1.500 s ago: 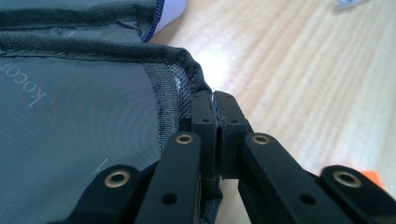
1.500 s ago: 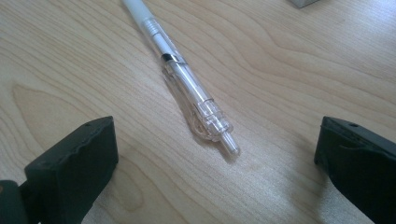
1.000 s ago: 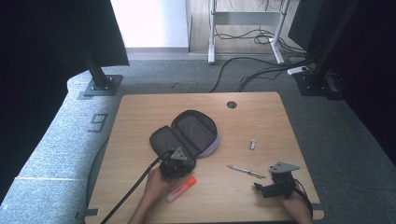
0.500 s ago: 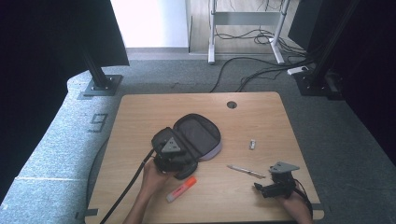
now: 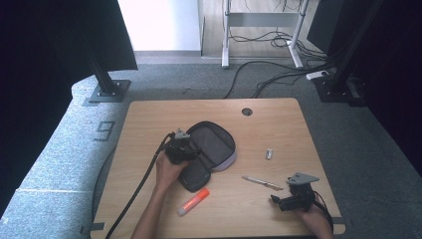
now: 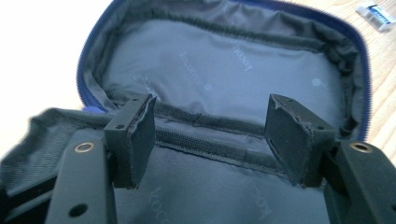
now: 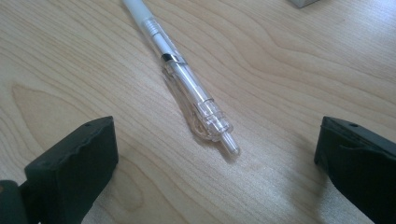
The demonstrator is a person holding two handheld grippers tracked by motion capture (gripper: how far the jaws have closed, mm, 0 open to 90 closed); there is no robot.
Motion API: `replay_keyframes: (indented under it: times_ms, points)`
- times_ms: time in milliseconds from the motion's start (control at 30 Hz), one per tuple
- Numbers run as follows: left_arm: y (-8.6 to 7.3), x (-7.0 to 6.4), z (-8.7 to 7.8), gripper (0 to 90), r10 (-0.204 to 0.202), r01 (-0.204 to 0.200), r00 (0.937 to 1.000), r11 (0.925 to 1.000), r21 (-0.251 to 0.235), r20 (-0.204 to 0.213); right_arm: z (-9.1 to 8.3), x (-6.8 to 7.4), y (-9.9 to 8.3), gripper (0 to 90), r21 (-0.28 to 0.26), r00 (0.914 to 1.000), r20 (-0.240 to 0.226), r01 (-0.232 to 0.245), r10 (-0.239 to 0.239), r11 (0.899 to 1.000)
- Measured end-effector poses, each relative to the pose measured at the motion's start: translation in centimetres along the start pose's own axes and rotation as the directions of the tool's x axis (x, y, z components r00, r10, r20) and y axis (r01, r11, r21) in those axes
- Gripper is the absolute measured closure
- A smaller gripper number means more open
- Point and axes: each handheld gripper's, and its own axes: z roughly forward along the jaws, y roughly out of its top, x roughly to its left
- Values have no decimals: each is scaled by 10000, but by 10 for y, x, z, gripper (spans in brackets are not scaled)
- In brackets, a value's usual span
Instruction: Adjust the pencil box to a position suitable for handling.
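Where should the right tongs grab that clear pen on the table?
Grip the pen across its clear barrel, mid-length, coming straight down from above. It lies flat on the table, and the right tongs already stand open just behind its clicker end.

floor marking: large pale digit "9" (image 5: 103, 131) on the grey speckled carpet left of the wooden counter (image 5: 278, 122) | pouch lining: small repeated pale logo word printed across the grey fabric inside the open dark zip pouch (image 6: 224, 70), letters too blurred to read

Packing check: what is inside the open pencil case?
The pencil case shows grey printed lining and nothing loose; its near half is partly covered by the open left gripper jaws.
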Motion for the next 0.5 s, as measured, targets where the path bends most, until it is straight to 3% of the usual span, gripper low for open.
replay_keyframes:
  times_ms: [167, 500]
  points:
    - [-7, -7, 13, 331, 425, -414, 9990, 9974, 596, -165, 0, 0, 0, 0, -3, 10000, 0, -2, 2, 10000]
    - [-8, -23, 20, 353, 660, -685, 9961, 9967, 430, 582, 0, 0, 0, 0, -4, 10000, 0, -1, 1, 10000]
